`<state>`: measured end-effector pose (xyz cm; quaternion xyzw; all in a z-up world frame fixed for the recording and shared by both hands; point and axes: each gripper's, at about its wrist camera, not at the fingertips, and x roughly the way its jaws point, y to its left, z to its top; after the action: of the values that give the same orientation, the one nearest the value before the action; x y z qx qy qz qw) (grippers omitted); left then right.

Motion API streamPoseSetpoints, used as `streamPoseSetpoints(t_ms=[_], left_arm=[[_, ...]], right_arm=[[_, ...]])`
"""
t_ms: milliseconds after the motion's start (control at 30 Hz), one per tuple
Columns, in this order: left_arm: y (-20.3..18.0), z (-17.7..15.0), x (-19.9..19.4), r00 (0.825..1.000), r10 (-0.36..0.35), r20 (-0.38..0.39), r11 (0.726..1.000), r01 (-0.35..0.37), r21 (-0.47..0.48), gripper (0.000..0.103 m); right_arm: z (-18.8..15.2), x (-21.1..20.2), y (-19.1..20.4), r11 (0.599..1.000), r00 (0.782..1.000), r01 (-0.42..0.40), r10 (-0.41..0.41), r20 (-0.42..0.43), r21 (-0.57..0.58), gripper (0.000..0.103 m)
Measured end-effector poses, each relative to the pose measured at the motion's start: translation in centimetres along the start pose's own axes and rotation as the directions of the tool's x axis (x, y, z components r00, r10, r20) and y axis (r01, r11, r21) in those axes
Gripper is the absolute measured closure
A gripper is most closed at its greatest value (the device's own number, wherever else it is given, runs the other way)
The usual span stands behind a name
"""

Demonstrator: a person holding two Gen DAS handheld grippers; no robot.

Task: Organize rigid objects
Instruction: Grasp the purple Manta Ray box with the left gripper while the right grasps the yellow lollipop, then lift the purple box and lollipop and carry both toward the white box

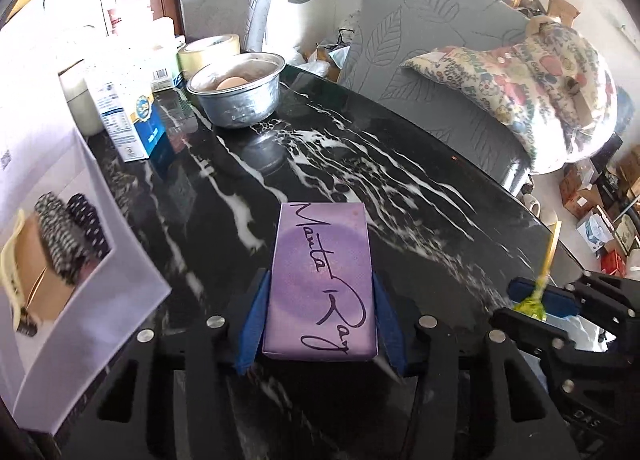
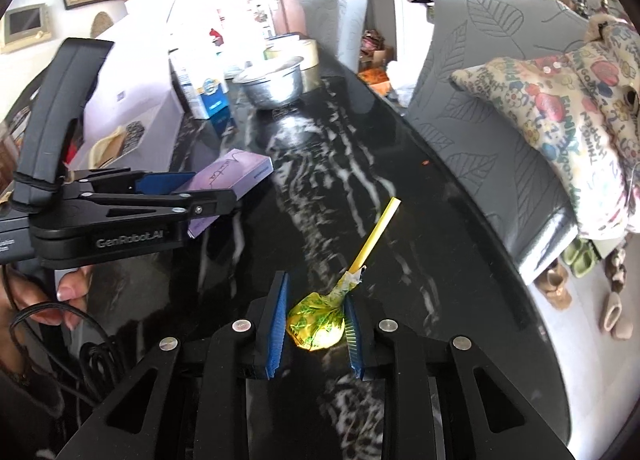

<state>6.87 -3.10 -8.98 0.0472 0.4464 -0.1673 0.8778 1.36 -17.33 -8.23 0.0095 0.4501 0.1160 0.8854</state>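
A purple box (image 1: 322,284) with black handwriting sits between the blue pads of my left gripper (image 1: 320,292), which is shut on its two long sides and holds it above the black marble table (image 1: 400,180). The same purple box (image 2: 236,176) shows in the right wrist view, held by the left gripper (image 2: 208,196) at the left. My right gripper (image 2: 316,324) is shut on the yellow-green wrapped head of a lollipop (image 2: 318,326), whose yellow stick (image 2: 374,234) points up and away. In the left wrist view the lollipop (image 1: 534,306) and right gripper (image 1: 540,300) appear at the right edge.
A metal bowl (image 1: 240,94) holding an egg stands at the table's far end, next to a blue-and-white carton (image 1: 128,116) and a tape roll (image 1: 210,52). A large white box (image 1: 52,244) lies along the left. Grey chairs (image 1: 432,72) with a patterned cushion (image 1: 532,88) stand to the right.
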Motion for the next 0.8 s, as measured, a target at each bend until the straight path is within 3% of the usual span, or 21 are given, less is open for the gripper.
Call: streamPoseSetpoints(t_ms=[533,800], left_arm=[[0.5,-6.2,-4.8,1.000,0.020,-0.013,0.998,-0.021,-0.056,0.053],[0.7,-8.9,-5.9,0.999,0.032,-0.032,0.996,-0.034,-0.079,0.053]], right_arm=[[-3.0,-1.8,3.5,0.990,0.993,-0.113,0.110,-0.038,-0.083,0.077],[-3.6,-1.4,5.6,0.981,0.991,-0.131,0.123,-0.059,-0.146,0.077]])
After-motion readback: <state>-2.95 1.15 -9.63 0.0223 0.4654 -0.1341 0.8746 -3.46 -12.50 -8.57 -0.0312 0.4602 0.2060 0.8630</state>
